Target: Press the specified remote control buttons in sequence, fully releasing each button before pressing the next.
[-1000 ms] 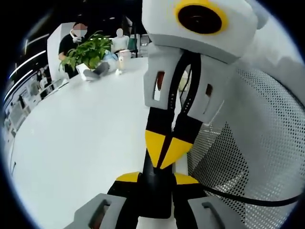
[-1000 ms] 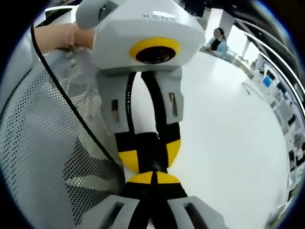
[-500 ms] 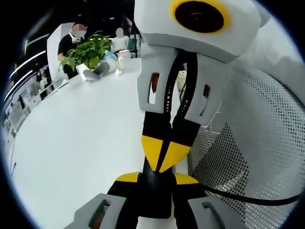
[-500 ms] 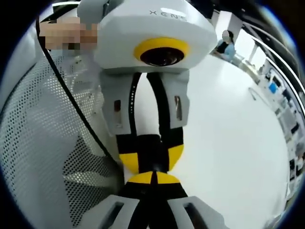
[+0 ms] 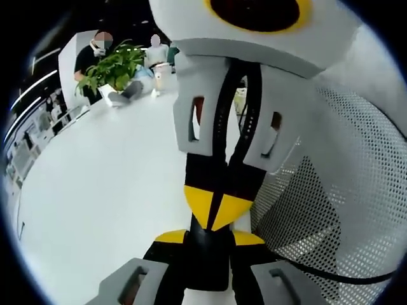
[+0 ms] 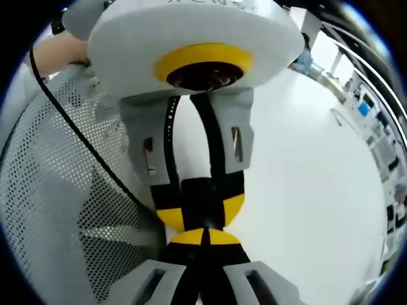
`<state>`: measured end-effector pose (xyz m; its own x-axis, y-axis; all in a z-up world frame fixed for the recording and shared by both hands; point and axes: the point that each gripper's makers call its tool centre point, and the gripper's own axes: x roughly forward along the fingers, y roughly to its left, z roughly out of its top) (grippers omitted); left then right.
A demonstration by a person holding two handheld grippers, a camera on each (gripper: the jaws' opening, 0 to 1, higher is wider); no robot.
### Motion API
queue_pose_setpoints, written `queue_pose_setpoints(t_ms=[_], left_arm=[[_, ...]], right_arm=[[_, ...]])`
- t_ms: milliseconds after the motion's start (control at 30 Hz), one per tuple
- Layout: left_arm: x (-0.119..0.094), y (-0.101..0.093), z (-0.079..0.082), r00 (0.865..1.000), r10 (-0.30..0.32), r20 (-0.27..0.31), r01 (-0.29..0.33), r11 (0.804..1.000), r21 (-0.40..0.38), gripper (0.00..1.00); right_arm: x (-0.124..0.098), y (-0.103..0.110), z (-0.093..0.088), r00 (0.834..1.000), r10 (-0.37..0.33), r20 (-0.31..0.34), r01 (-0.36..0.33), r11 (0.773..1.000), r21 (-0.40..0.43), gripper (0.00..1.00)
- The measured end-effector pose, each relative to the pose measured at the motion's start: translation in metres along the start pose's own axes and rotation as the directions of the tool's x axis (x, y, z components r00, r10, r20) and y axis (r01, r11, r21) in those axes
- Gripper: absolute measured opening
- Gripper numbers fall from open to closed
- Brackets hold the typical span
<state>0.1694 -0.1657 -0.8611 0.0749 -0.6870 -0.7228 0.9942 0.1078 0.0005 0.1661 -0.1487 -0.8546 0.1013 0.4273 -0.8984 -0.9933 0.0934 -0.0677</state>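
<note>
A black remote control point(image 5: 206, 260) is clamped between the yellow-tipped jaws of my left gripper point(image 5: 208, 238), at the bottom of the left gripper view. My right gripper point(image 5: 216, 213) comes down from above with its jaws shut, and its yellow tips rest against the remote's upper end. In the right gripper view my right gripper point(image 6: 205, 237) shows the same shut tips meeting the remote point(image 6: 202, 198), which my left gripper point(image 6: 202, 215) holds from the far side. The remote's buttons are hidden.
A large white table point(image 5: 102, 190) spreads to the left, with a potted plant point(image 5: 114, 67), a cup and a seated person point(image 5: 95, 51) at its far end. A white mesh chair back point(image 5: 343, 190) stands close on the right. A hand point(image 6: 57, 54) holds the left gripper.
The two grippers have drawn closer, so each looms larger in the other's view. The right gripper's shut tips have sunk slightly onto the remote.
</note>
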Motion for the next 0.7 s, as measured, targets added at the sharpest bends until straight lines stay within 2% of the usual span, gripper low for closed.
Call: queue_pose_setpoints(t_ms=[400,600,700], left_arm=[[-0.0014,0.0010,0.0000,1.000,0.006,-0.020,-0.007,1.000,-0.003,0.24],[-0.0006,0.0008,-0.0012,0.999,0.009,-0.041,-0.009,1.000,0.003,0.24],[-0.0017,0.0007,-0.0017,1.000,0.007,-0.028,-0.007,1.000,-0.002,0.24]], right_arm=[[-0.0005,-0.0017,0.0003,0.999,-0.007,-0.046,0.010,0.997,0.075,0.00],[0.0012,-0.0016,-0.0010,0.999,0.019,-0.041,-0.018,0.999,0.033,0.00],[0.0014,-0.0003,-0.0002,0.998,0.054,-0.043,-0.054,0.999,0.003,0.00]])
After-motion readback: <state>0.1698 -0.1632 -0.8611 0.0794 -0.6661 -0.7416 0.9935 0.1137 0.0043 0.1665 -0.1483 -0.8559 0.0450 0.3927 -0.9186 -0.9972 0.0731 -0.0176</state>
